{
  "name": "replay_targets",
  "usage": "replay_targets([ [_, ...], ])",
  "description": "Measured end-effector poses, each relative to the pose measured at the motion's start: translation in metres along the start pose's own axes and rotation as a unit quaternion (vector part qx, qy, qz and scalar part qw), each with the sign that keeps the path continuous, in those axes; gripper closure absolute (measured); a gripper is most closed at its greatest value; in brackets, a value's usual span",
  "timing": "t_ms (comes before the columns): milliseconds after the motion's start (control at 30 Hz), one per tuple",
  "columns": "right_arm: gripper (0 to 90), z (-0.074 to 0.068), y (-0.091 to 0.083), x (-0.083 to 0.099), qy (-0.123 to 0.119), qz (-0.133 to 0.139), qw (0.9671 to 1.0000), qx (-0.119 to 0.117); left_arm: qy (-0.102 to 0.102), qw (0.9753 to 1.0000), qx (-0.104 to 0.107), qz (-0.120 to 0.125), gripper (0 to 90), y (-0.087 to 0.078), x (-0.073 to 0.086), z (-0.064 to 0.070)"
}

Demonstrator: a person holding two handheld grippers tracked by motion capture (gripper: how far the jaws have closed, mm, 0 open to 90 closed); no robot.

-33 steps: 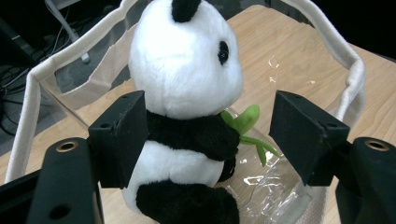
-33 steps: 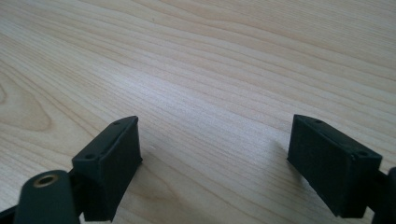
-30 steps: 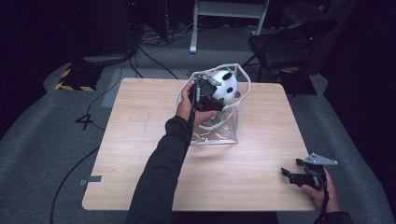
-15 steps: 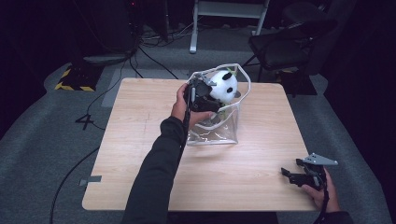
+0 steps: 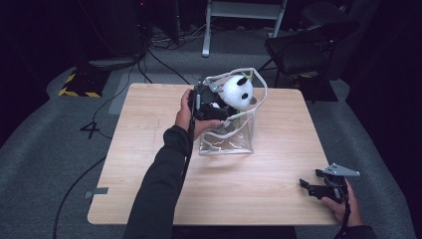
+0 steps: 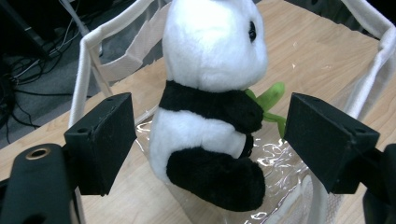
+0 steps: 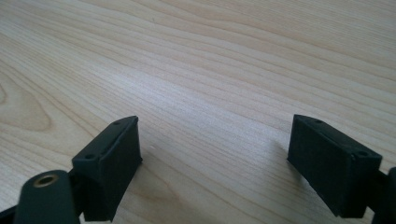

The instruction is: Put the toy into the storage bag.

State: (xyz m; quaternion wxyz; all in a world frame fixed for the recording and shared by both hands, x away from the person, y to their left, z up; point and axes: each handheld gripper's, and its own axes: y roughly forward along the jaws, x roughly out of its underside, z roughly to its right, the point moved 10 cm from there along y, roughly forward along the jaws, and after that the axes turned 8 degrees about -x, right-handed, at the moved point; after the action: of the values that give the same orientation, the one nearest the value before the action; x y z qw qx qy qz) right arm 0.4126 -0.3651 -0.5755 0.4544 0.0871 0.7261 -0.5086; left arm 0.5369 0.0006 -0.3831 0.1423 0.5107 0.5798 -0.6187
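I am looking down on the wooden bench (image 5: 149, 164), which is carrying a clear plastic bag (image 5: 226, 142) with white handles, standing upright toward the far edge, about midway along it. A plush panda (image 5: 238, 92) is sitting in the bag's open mouth, its head rising above the rim. My left gripper (image 5: 206, 102) is reaching in at the bag's left side, right against the toy. From the high view I cannot tell how its jaws are standing, but the left gripper view is showing them spread wide on either side of the panda (image 6: 210, 116), with gaps on both sides and neither pad touching it. That view is also showing a green leaf (image 6: 271, 100) at the panda's paw and the crinkled bag bottom (image 6: 280, 168) beneath it. My right gripper (image 5: 318, 189) is resting low near the near right corner, well apart from the bag. The right gripper view is showing its jaws wide apart over bare wood (image 7: 210, 70).
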Motion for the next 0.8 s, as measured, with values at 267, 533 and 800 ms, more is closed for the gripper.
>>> replay_targets([
  [267, 17.2, 0.000, 0.000, 0.000, 0.000, 0.000, 1.0000, 0.000, 0.002, 1.0000, 0.001, 0.008, 16.4, -0.008, 0.003, -0.004],
  [533, 17.2, 0.000, 0.000, 0.000, 0.000, 0.000, 1.0000, 0.000, 0.005, 0.9999, -0.007, 0.014, 16.2, -0.017, 0.004, -0.011],
  [800, 17.2, 0.000, 0.000, 0.000, 0.000, 0.000, 1.0000, 0.000, 0.008, 0.9997, -0.017, 0.015, 16.2, -0.025, 0.009, -0.018],
])
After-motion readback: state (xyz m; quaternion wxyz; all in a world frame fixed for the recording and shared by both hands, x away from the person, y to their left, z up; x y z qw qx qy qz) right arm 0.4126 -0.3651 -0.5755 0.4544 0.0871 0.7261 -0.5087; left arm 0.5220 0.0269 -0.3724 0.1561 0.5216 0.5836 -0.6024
